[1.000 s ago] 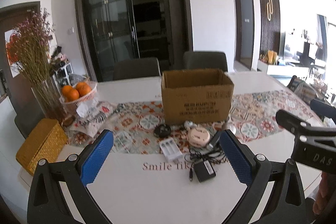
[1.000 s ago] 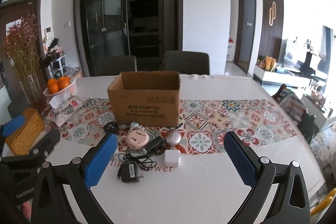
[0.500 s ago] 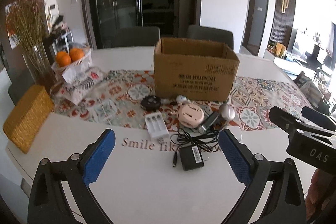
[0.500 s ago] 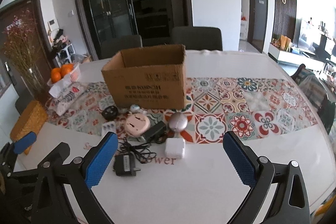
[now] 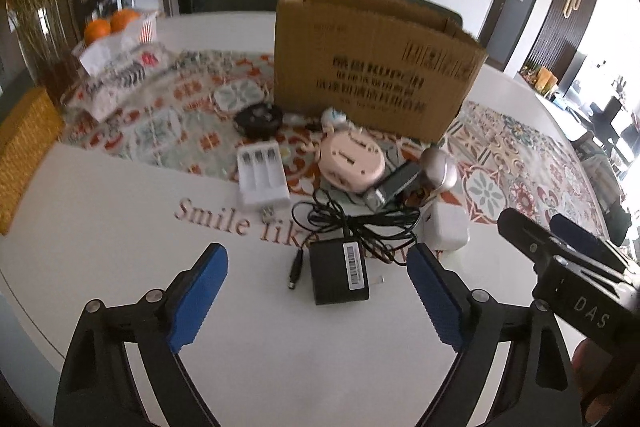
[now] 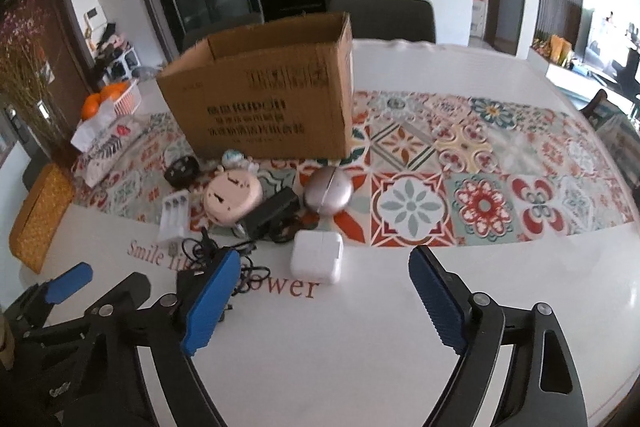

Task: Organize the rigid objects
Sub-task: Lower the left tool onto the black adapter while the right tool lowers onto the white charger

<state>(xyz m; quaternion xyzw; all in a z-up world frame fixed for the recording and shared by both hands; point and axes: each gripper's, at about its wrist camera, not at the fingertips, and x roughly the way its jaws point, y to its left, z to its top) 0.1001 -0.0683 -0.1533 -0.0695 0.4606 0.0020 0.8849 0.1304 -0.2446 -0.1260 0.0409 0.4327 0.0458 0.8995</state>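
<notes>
An open cardboard box (image 5: 372, 67) stands on the patterned runner; it also shows in the right wrist view (image 6: 264, 99). In front of it lie a black power adapter (image 5: 338, 277) with a tangled cable, a white battery charger (image 5: 262, 175), a pink round device (image 5: 352, 161), a black disc (image 5: 258, 119), a silver oval case (image 6: 328, 191) and a white cube charger (image 6: 316, 261). My left gripper (image 5: 316, 297) is open, just short of the black adapter. My right gripper (image 6: 324, 301) is open, just short of the white cube charger.
A white table (image 6: 360, 347) carries a patterned runner (image 6: 480, 187). At the left stand a yellow woven box (image 5: 20, 147), a tissue pack (image 5: 116, 75), a basket of oranges (image 5: 116, 25) and a vase of dried flowers (image 5: 40, 11). Chairs stand behind the table.
Both grippers have moved forward and down toward the objects on the table. The left one now frames the black adapter, the right one the white cube charger. Both stayed open.
</notes>
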